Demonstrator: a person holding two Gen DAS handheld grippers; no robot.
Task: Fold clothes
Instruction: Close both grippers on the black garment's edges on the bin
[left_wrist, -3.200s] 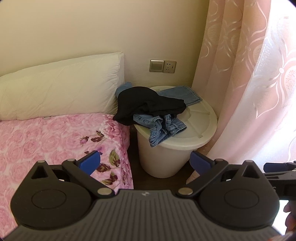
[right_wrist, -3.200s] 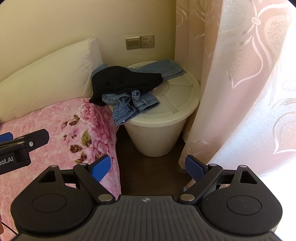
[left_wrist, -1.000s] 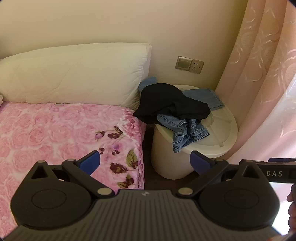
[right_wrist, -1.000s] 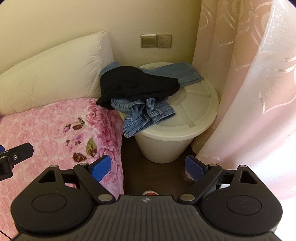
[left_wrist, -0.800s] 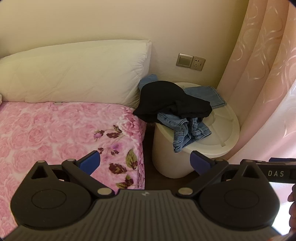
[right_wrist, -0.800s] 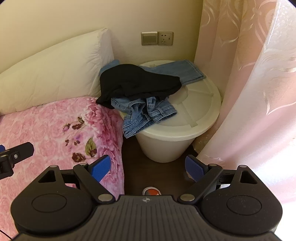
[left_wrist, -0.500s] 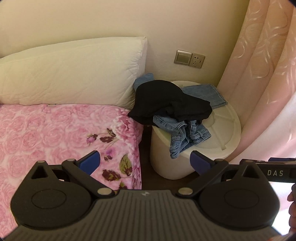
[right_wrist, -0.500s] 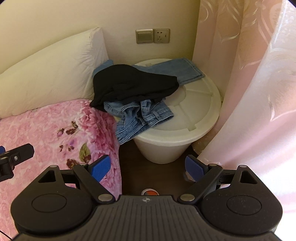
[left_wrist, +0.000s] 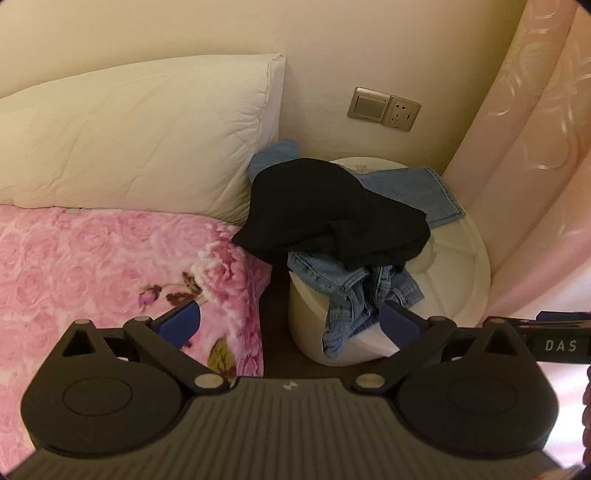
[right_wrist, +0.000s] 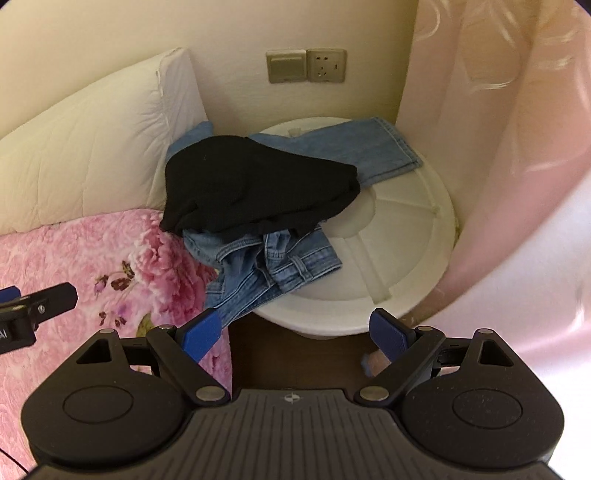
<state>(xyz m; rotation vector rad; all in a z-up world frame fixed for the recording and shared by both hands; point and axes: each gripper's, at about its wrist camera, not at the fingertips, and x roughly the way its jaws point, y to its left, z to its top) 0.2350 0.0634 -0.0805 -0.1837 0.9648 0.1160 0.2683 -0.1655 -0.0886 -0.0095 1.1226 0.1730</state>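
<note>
Grippers first: left gripper (left_wrist: 290, 321) spread wide, blue pads far apart, nothing between them; right gripper (right_wrist: 295, 330) same, wide and empty. Neither touches cloth yet. In the left wrist view the right tool shows at the right edge; in the right wrist view the left tool shows at the left edge, over the pink blanket (right_wrist: 74, 258).

Clothes pile sits centre frame in both views, on the lid of a white bucket (right_wrist: 406, 258) wedged between bed and curtain (right_wrist: 517, 147). Black garment (right_wrist: 255, 184) lies on top, draped off the lid's left side toward the bed. Blue jeans (right_wrist: 273, 266) crumpled under it, waistband hanging over the near rim; one leg lies flat toward the upper right of the lid. White pillow (left_wrist: 140, 136) upper left, wall socket (left_wrist: 384, 109) above the pile.

Change: compared with half a second ago the pile is bigger and lower in the right wrist view, so both tools have closed in on the bucket, right more than left. Reach phase, folding not begun. Likely next: pinch the black garment off the top and carry it to the blanket to spread out. Risk, as a guess: jeans dragging along with it.
</note>
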